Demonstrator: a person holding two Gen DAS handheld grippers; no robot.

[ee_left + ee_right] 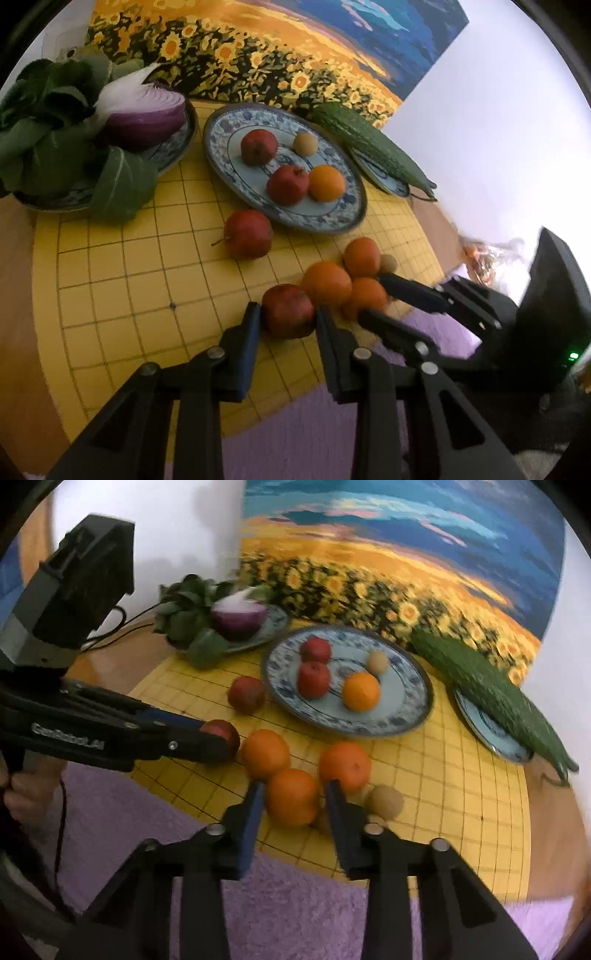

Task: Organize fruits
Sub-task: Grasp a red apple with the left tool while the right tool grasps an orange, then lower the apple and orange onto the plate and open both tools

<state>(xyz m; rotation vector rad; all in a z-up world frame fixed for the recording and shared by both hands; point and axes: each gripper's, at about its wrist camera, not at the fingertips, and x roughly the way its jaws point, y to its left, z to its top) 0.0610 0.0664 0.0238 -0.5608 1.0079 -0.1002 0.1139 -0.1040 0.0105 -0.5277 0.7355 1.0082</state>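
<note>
Your left claw is clamped on a red apple at the near edge of the yellow grid mat; right claw is pinched on an orange just right of it. Both fruits sit on the mat, w/ two more oranges touching the group. The target looks like the blue-patterned plate, far centre, already holding two apples, an orange & a small tan fruit. Apple: firm, smooth, probably slippery, so grip across the widest part. Orange: softer rind, don't squeeze hard. Both light and apt to roll. Readable writing: only "GenRobot.AI" on the left claw's arm, blurred.
</note>
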